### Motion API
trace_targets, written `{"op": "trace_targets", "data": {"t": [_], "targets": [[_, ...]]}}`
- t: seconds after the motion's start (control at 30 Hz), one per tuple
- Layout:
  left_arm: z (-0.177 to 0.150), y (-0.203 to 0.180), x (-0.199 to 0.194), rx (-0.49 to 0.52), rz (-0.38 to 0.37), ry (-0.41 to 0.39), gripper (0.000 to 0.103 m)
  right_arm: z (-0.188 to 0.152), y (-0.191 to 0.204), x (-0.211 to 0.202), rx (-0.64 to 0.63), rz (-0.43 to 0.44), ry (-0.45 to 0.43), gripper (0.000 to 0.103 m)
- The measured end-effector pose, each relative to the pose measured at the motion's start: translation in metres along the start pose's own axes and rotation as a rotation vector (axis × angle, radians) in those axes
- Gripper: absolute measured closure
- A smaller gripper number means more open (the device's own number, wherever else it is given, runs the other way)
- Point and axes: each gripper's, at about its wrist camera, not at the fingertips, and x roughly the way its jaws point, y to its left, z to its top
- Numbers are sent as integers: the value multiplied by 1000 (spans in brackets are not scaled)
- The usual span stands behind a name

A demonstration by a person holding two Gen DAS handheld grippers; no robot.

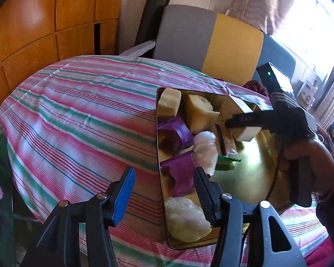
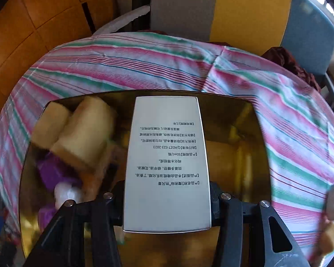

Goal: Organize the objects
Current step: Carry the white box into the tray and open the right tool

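1. Starting with the biggest thing, you have the striped cloth [image 1: 78,111] covering the table, and the gold tray [image 2: 245,155] lies flat on it, toward the right side in the left wrist view.

2. Your tray already holds goods along its left side: pale yellow blocks [image 2: 84,133], purple packets [image 1: 178,133] and white crinkly bags [image 1: 184,218]. Its right part looks bare and shiny, so I judge that to be the place to aim for.

3. Your right gripper [image 2: 167,202] is clamped on the white box [image 2: 167,162], which hangs above the middle of the tray with its printed face up.

4. Your left gripper [image 1: 164,195] stands wide apart with nothing in it, low at the near left edge of the tray, one finger over the cloth and one over the tray.

5. Lower the box level, and steer it to the right of the yellow blocks so that it does not knock them.

6. Part the fingers only when the box rests on the tray; the polished surface may let it slide.

7. Keep your left gripper clear of the rim, since a nudge could shift the tray.
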Motion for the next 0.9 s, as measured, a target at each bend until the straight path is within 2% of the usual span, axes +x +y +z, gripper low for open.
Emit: {"op": "trace_targets", "data": {"t": [0.13, 0.2, 0.23, 0.4, 0.6, 0.9], "targets": [[-3, -1, 2, 4, 1, 1, 48, 2, 5, 0, -10, 28, -27, 45], [-4, -3, 2, 7, 0, -2, 48, 0, 5, -5, -10, 49, -46, 30], [-4, -3, 1, 9, 0, -4, 48, -1, 4, -8, -6, 56, -59, 28], [-3, -8, -6, 16, 0, -19, 48, -7, 1, -29, 6, 94, -108, 27], [-2, -21, -18, 53, 3, -50, 48, -30, -14, -62, 16, 113, -160, 26], [-6, -46, -30, 126, -3, -71, 48, -82, -50, -100, -10, 63, -213, 23]]}}
